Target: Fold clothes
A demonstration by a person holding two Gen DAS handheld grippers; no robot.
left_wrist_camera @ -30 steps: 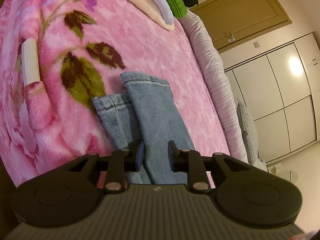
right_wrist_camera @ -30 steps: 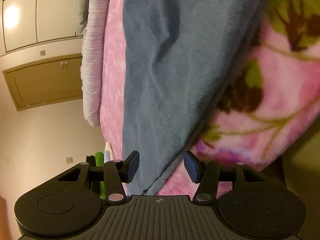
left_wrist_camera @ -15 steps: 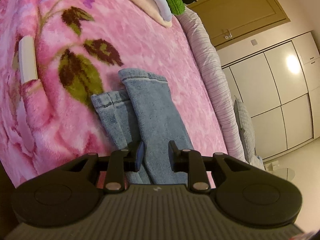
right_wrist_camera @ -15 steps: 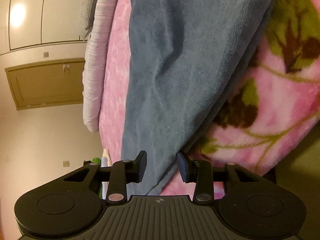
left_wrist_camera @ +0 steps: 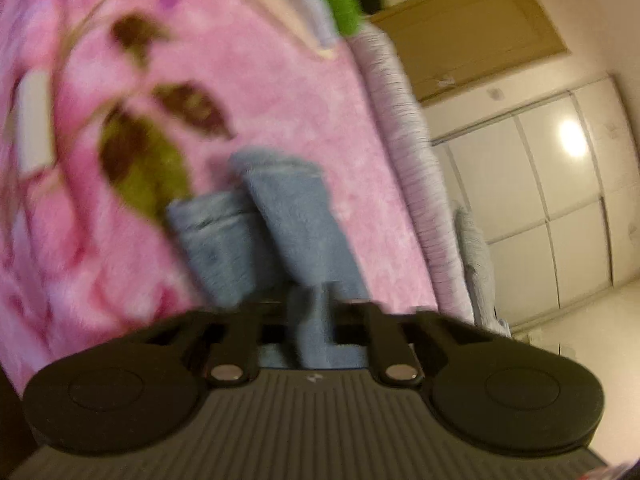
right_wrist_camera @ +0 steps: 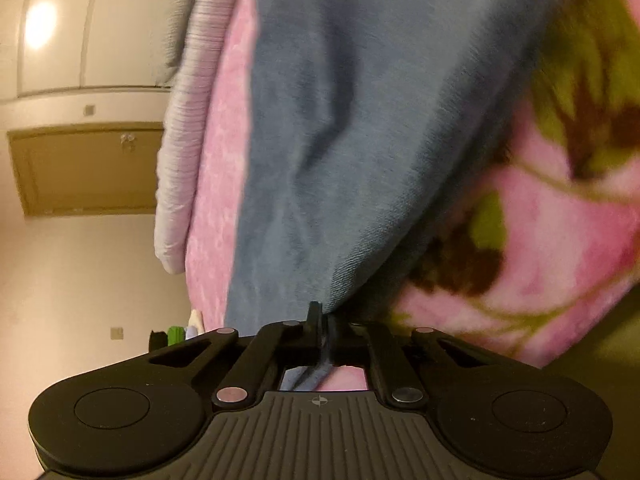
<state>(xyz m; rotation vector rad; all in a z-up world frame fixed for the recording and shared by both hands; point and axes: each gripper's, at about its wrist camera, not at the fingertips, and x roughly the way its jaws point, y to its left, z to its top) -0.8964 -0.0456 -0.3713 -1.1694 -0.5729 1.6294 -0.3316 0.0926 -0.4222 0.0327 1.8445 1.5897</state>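
Right tongs (right_wrist_camera: 322, 322) pinch the jeans (right_wrist_camera: 360, 120); left tongs (left_wrist_camera: 310, 300), blurred, seemingly pinch them too.

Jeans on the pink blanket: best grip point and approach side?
Grip the jeans at a thin flat edge, coming in level with the blanket so the edge slides between the fingers. Both the right gripper and left gripper pinch such edges now.

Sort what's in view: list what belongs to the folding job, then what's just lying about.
Job:
- jeans
- left tool, shut on the denim
- right tool, shut on the denim edge
- pink floral blanket under them

Lying about:
- green knit garment
- pale clothes beside it
- grey pillow
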